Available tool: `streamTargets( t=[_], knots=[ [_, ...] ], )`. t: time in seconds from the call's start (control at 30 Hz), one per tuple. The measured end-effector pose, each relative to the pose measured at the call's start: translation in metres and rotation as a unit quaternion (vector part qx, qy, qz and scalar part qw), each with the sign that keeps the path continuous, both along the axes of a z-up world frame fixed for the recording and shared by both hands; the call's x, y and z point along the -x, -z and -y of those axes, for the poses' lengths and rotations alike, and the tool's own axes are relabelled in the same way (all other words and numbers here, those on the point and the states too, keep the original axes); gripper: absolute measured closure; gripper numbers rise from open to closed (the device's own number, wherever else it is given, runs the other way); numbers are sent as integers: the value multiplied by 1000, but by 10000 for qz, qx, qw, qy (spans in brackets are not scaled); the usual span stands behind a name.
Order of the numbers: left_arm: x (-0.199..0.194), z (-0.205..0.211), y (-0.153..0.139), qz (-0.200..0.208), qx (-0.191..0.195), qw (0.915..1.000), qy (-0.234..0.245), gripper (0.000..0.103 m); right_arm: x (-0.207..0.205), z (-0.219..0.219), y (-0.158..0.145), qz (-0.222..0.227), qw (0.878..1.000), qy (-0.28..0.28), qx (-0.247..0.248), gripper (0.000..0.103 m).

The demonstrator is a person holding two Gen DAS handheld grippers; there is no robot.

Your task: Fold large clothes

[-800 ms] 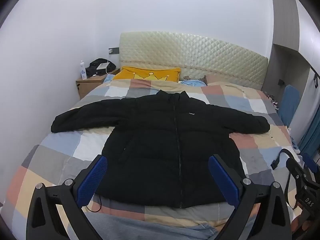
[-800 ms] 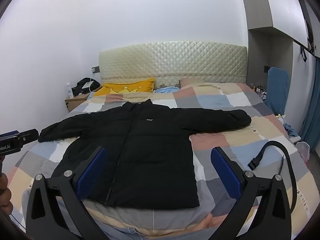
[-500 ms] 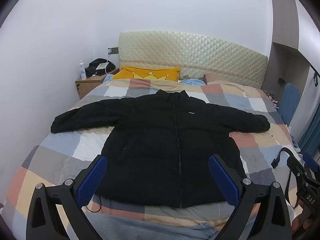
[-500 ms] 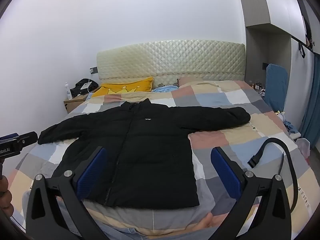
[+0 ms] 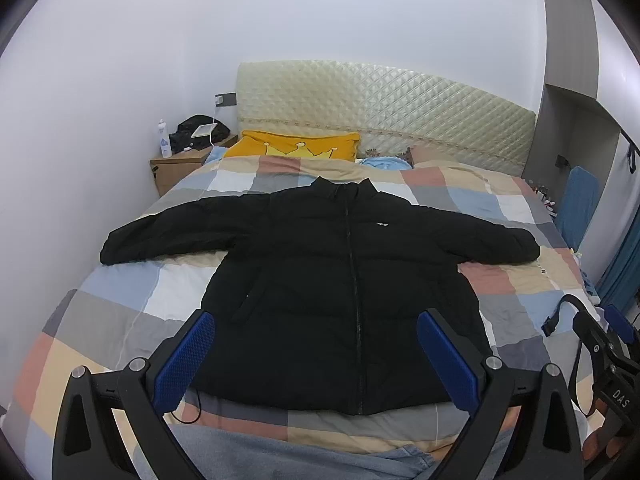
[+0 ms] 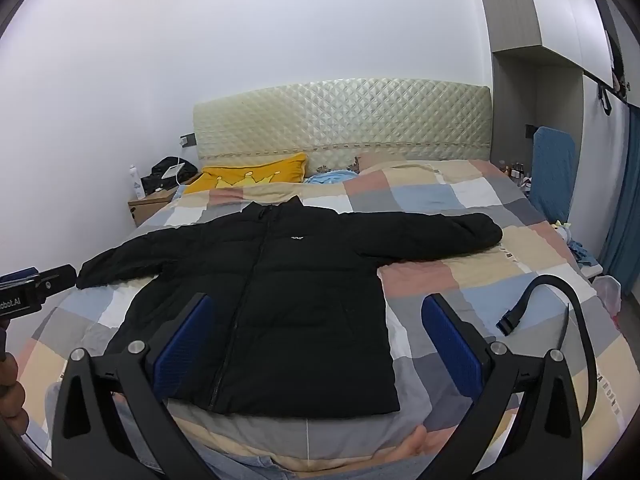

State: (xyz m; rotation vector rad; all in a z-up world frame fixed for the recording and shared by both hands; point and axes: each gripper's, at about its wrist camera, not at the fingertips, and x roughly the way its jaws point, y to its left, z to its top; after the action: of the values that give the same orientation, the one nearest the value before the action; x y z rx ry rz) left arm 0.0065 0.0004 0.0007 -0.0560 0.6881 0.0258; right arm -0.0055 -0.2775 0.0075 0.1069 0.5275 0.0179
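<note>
A black puffer jacket (image 5: 340, 280) lies flat and face up on the bed, zipped, both sleeves spread out sideways, collar toward the headboard. It also shows in the right wrist view (image 6: 280, 300). My left gripper (image 5: 316, 356) is open and empty, held above the jacket's hem near the foot of the bed. My right gripper (image 6: 316, 344) is open and empty, above the hem's right corner. The right gripper's body shows at the right edge of the left wrist view (image 5: 600, 352).
The bed has a checked quilt (image 5: 120, 300), a yellow crown pillow (image 5: 296, 146) and a padded headboard (image 5: 380, 108). A wooden nightstand (image 5: 176, 168) with a bottle stands at the far left. A black strap (image 6: 560, 312) hangs from the right gripper. A wardrobe (image 6: 540, 80) lines the right wall.
Both cameras have drifted very slightly; the jacket and the open grippers look the same.
</note>
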Motion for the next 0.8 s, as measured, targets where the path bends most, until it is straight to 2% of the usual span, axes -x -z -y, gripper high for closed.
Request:
streamTargets(
  t=[0.8],
  knots=[
    [-1,1,9,-47,-2,10000,18,1,-5,-3,-1,-52,10000,10,10,0]
  ],
)
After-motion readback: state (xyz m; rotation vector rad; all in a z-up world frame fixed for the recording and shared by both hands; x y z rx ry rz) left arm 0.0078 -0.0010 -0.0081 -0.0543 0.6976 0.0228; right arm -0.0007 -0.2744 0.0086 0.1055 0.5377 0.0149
